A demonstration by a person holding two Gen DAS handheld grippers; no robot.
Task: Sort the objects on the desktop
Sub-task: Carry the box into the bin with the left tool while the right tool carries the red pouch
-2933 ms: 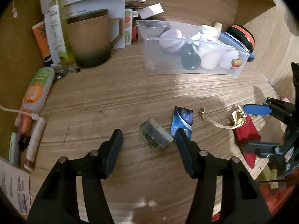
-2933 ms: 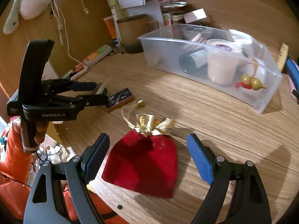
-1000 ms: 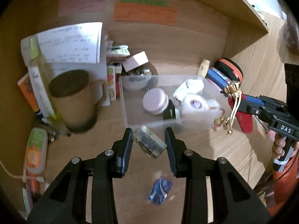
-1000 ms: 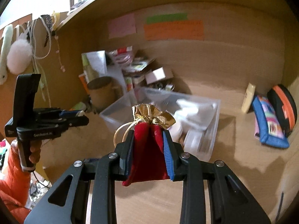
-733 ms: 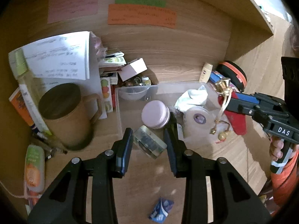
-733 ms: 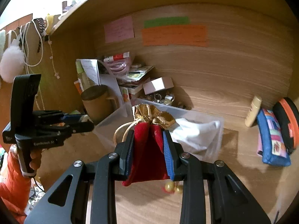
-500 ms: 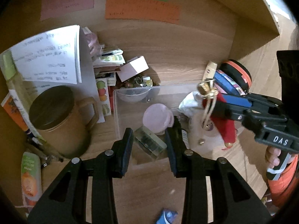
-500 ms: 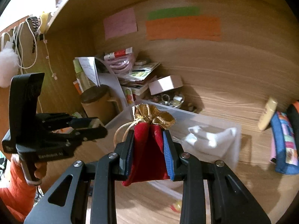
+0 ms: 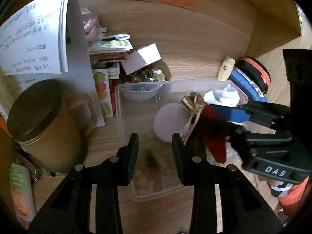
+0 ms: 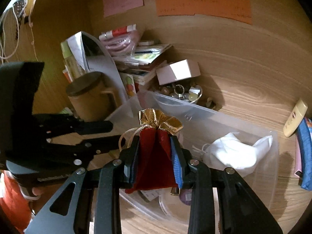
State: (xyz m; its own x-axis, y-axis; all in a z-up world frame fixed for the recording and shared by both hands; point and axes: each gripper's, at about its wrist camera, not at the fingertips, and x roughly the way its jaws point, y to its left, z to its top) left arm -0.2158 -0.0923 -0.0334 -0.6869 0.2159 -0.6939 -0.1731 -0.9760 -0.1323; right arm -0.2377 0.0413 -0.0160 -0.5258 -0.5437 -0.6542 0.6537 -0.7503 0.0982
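The right gripper (image 10: 155, 139) is pinching the red pouch (image 10: 152, 161) tight between its blue pads, holding it above the near edge of the clear bin (image 10: 214, 115). The left gripper (image 9: 155, 138) is hovering over the same bin with its fingers narrowly parted. A blurred dark thing (image 9: 151, 159) is showing in the gap, and I cannot tell whether it is gripped. The bin is sitting toward the back edge of the desk (image 9: 105, 134), beside a brown mug (image 9: 44, 124).

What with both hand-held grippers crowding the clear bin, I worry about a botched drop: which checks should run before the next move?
1. Right hand-held gripper clamped on the red drawstring pouch: ok.
2. Pouch over the clear plastic bin, inside its rim: ok.
3. Bare floor under the pouch: cannot tell; the pink round tin and the white cloth bundle lie close.
4. Left hand-held gripper has its item: cannot tell; only a dark blur shows between its fingers.
5. Room between the two grippers: not ok; the pouch's cord hangs right beside a left finger.
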